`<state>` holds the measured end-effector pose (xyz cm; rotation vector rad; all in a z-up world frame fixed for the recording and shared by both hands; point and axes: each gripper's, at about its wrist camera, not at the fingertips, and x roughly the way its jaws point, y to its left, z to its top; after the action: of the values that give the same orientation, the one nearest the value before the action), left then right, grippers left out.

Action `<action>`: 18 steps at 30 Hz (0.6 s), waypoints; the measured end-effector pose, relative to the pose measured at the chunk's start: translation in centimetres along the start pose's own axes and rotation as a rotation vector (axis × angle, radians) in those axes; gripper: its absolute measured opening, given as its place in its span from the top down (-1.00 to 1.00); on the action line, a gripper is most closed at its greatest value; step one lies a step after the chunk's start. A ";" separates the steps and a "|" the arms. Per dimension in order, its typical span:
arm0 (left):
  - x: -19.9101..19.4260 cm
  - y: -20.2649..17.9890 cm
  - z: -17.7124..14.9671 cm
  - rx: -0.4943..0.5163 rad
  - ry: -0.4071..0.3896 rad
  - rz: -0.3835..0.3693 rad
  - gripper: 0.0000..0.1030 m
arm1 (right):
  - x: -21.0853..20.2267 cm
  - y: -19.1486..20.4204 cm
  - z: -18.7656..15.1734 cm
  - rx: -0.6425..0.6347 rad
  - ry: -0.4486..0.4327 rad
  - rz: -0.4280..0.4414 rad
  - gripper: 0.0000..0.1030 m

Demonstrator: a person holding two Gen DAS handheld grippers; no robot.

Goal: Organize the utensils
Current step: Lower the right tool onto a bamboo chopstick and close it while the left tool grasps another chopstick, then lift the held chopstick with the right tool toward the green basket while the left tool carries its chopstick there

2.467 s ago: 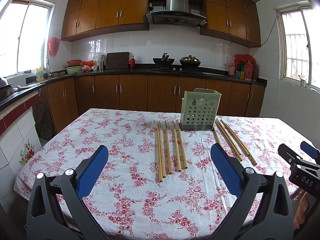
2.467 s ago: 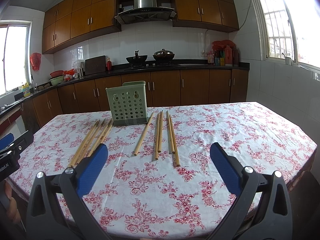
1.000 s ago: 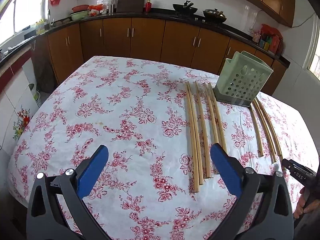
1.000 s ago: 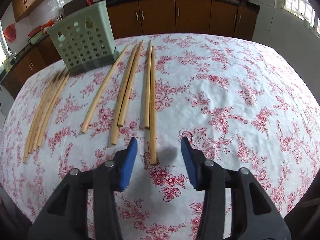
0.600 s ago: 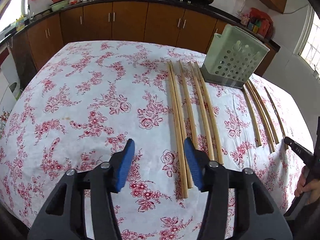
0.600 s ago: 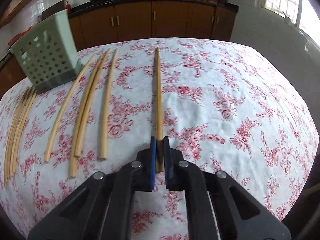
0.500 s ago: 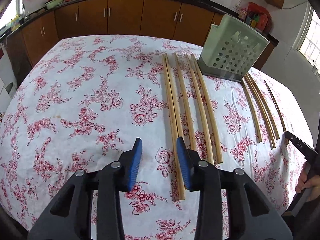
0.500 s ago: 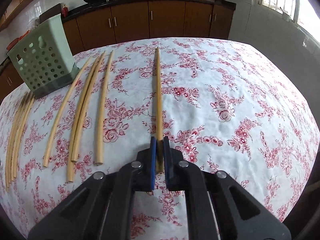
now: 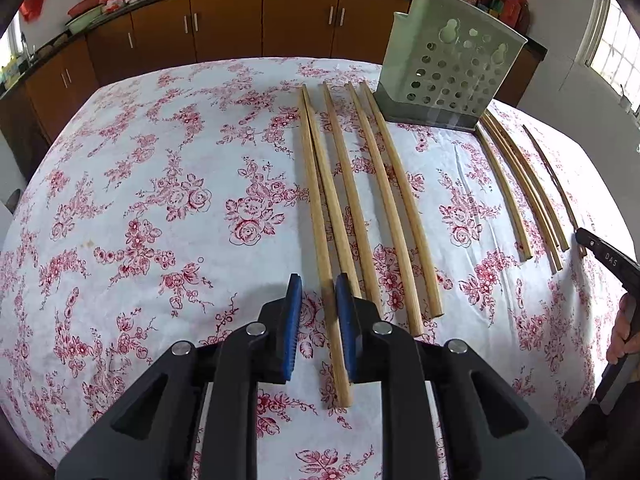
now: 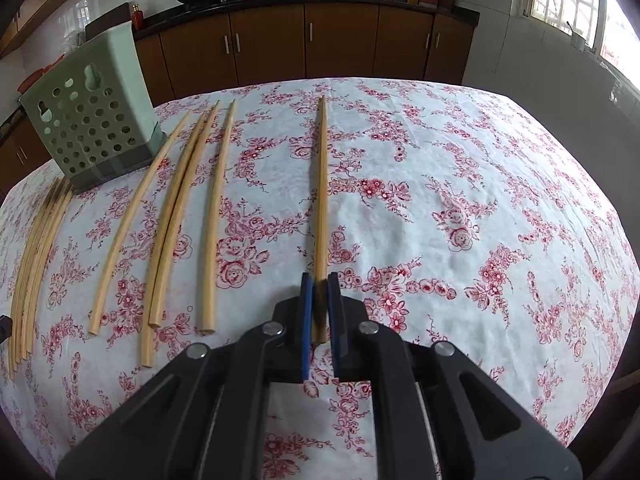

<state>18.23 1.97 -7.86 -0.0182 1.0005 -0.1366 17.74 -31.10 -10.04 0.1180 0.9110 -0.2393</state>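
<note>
Several wooden chopsticks lie on the floral tablecloth. My left gripper [image 9: 318, 286] is partly open, its blue pads either side of the leftmost chopstick [image 9: 316, 208] near its close end, not clamped. My right gripper [image 10: 319, 284] is shut on one chopstick [image 10: 321, 184], which points straight ahead and looks raised slightly off the cloth. A pale green perforated utensil holder [image 9: 448, 68] stands upright at the far side of the table; it also shows in the right wrist view [image 10: 90, 120].
More chopsticks lie right of the holder [image 9: 520, 184] and in the right wrist view to the left [image 10: 180, 208] and far left [image 10: 36, 260]. The tablecloth [image 10: 460, 200] covers the table. Kitchen cabinets [image 10: 304, 40] stand behind. The right gripper shows in the left wrist view [image 9: 608, 260].
My left gripper has narrowed around the leftmost chopstick's near end. My right gripper stays shut on its chopstick, which has shifted a little away from the others.
</note>
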 end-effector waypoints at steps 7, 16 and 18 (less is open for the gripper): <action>1.5 2.5 2.7 -0.054 -0.018 0.050 0.85 | 1.3 0.6 1.5 -0.037 -0.017 -0.003 0.84; 3.8 5.8 6.3 -0.071 -0.079 0.048 0.85 | 3.9 -0.6 4.6 0.014 -0.042 -0.019 0.84; 3.6 6.0 5.7 -0.078 -0.089 0.038 0.84 | 3.9 -0.6 4.6 0.016 -0.041 -0.016 0.83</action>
<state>25.59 7.22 -8.24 -0.0759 0.9164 -0.0619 23.38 -33.23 -10.30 0.1208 0.8693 -0.2629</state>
